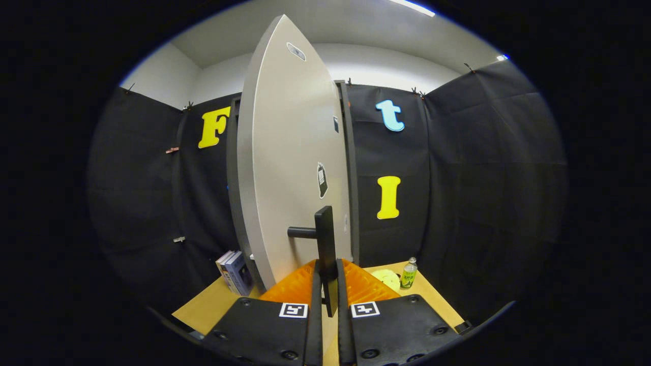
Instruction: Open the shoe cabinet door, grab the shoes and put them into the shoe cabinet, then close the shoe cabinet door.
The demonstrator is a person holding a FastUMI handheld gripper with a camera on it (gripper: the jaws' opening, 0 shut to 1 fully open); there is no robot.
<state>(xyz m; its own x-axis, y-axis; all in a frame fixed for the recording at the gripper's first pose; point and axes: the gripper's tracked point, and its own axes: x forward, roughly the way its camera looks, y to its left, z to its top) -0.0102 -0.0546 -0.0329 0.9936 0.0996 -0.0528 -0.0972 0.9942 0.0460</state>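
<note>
The tall silver-grey shoe cabinet door (pixel 290 168) stands upright just ahead of me, swung partly out so I see it at a slant. Its dark frame (pixel 352 173) shows behind the door's right edge. A black handle (pixel 325 239) sticks out from the door on a short stem, with a vertical bar. My gripper (pixel 328 267) is shut on the lower end of that bar, with one finger pressed on each side of it.
The cabinet stands on a light wooden table (pixel 203 305). A few books (pixel 235 272) lean against the door's left side. A green bottle (pixel 408 273) and a pale round object (pixel 386 278) sit to the right of the fingers. Black cloth walls close in all around.
</note>
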